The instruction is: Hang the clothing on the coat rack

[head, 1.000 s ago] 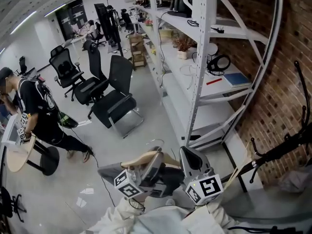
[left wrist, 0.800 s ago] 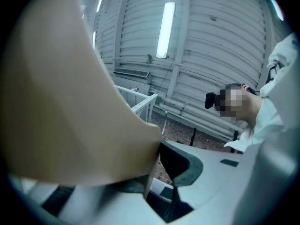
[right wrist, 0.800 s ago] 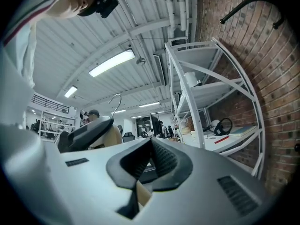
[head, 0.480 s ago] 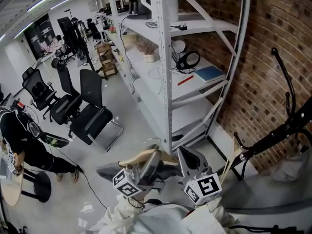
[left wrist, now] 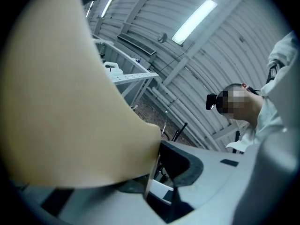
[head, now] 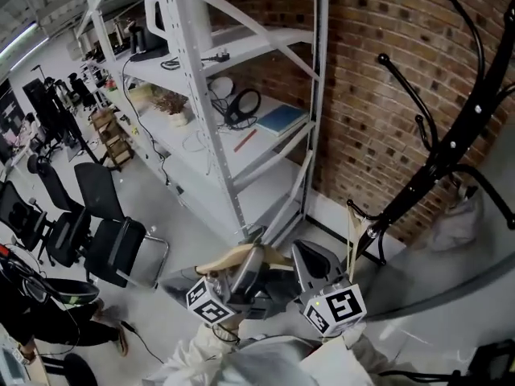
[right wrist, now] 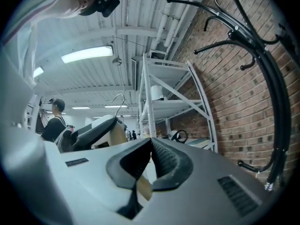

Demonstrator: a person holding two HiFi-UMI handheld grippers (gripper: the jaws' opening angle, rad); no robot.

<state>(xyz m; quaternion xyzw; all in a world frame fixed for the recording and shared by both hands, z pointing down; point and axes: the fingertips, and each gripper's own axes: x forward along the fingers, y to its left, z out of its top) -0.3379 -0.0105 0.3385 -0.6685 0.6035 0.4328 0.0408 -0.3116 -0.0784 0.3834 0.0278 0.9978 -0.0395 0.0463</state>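
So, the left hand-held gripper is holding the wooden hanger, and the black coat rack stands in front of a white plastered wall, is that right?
Not quite: the head view shows a red brick wall there, not white plaster. The left hand-held gripper does hold the wooden hanger, and the black coat rack stands in front of that brick wall.

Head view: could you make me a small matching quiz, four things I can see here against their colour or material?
Things:
1. coat rack
2. shelving unit
3. hanger
4. wall

Colour or material:
A. white metal
B. red-brown brick
C. black
D. pale wood

Pairs: 1-C, 2-A, 3-D, 4-B
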